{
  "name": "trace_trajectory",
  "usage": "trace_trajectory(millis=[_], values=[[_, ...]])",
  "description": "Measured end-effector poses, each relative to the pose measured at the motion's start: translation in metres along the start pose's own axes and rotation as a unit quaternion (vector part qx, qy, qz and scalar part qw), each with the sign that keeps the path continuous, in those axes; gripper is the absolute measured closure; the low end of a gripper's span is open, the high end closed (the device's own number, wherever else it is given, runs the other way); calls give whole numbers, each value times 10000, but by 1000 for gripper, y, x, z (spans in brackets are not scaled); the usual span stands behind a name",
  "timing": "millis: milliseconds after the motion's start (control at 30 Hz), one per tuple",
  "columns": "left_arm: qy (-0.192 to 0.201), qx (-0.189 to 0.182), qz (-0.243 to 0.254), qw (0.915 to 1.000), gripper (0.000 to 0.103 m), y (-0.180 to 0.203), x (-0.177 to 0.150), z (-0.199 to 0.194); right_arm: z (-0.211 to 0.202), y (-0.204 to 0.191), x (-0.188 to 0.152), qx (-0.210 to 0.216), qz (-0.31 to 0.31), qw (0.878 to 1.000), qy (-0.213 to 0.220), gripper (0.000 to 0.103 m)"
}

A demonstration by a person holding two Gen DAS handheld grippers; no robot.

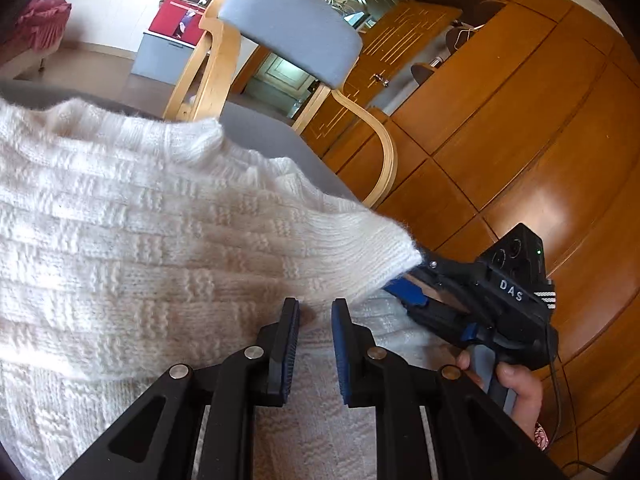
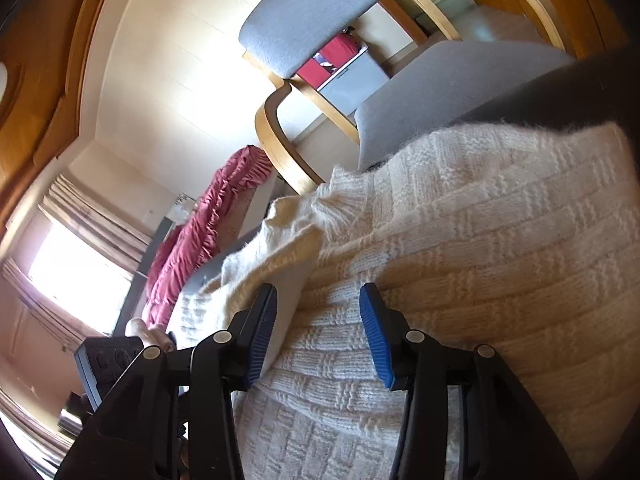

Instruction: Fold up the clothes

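A cream basket-weave knit sweater (image 1: 140,240) lies spread over a grey cushioned surface (image 1: 272,136), with one layer folded over itself. My left gripper (image 1: 316,308) hovers just above the knit, open by a narrow gap, nothing between its blue pads. My right gripper (image 1: 414,276), held in a hand (image 1: 516,384), sits at the ribbed corner of the folded layer. In the right wrist view the right gripper (image 2: 318,304) stands wide open over the sweater (image 2: 480,240), and the edge of a fold runs between its fingers. The ribbed collar (image 2: 344,196) bunches at the far end.
A wooden armchair with a grey padded back (image 1: 292,20) stands beyond the cushion. Wooden cabinets (image 1: 520,140) fill the right side. A red ruffled cover (image 2: 208,232) and a bright window (image 2: 80,272) lie to the left. A red and grey box (image 1: 172,40) sits far off.
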State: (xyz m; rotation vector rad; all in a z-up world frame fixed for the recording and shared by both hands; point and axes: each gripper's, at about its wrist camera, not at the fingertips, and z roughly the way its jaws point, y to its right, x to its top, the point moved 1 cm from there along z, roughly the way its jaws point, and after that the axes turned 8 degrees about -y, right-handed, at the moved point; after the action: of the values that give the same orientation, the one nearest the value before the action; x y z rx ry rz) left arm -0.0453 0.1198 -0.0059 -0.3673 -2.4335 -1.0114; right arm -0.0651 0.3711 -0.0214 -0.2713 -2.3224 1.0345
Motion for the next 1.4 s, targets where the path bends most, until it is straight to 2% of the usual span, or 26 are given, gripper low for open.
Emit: trace_trajectory(millis=[100,200,400,433,467,500,533,567,633,700,733,833,867,933,967,1067,1167,1233,1300,1400], values=[[45,13,84,10000,87,4,1,0,-6,8,1,443,357,9983,135,51],[93,28,176,9998,87,9,2,0,-10,17,2,750,673,9946,251,51],[54,47,182,9998,86,9,2,-1,2,-2,1,161,145,9998,-34,51],[63,57,192,9998,86,9,2,-1,7,-11,0,-128,-161,9997,-121,51],[79,66,204,9997,86,9,2,-2,14,-21,-4,-500,-553,9970,-186,54],[95,76,216,9997,86,9,1,-2,19,-28,-7,-712,-813,9939,-230,83],[126,87,229,9996,86,10,1,-4,21,-31,-8,-720,-896,9931,-244,95],[178,87,243,9995,86,10,1,-6,23,-35,-9,-728,-978,9922,-259,95],[288,80,253,9992,86,10,1,-11,14,-40,-8,-853,-1109,9902,-8,95],[387,135,202,9990,83,9,1,-15,8,-43,-4,-1201,-1251,9847,161,95],[413,166,141,9989,83,6,1,-16,9,-42,-5,-1355,-1270,9825,153,95],[379,214,-123,9990,83,-4,3,-14,16,-29,-13,-1285,-1090,9852,-316,92],[327,201,-215,9990,83,-8,4,-12,16,-27,-13,-1260,-994,9866,-296,91],[294,123,-327,9990,83,-13,4,-11,3,-26,-10,-1162,-876,9894,-6,88],[291,103,-353,9989,83,-14,4,-11,-8,-31,-9,-1218,-959,9875,295,88],[275,116,-355,9989,83,-14,3,-11,-24,-55,-12,-1406,-1646,9730,799,88],[271,90,-383,9989,83,-14,2,-14,-6,-71,-21,-1233,-2164,9671,515,88],[271,47,-434,9987,83,-15,3,-15,18,-66,-22,-1557,-2126,9646,52,88],[254,78,-496,9984,83,-16,4,-20,38,-49,-20,-1769,-1817,9661,-491,88],[341,316,-443,9979,83,-20,5,-39,28,-35,-16,-1328,-1491,9790,-415,88]])
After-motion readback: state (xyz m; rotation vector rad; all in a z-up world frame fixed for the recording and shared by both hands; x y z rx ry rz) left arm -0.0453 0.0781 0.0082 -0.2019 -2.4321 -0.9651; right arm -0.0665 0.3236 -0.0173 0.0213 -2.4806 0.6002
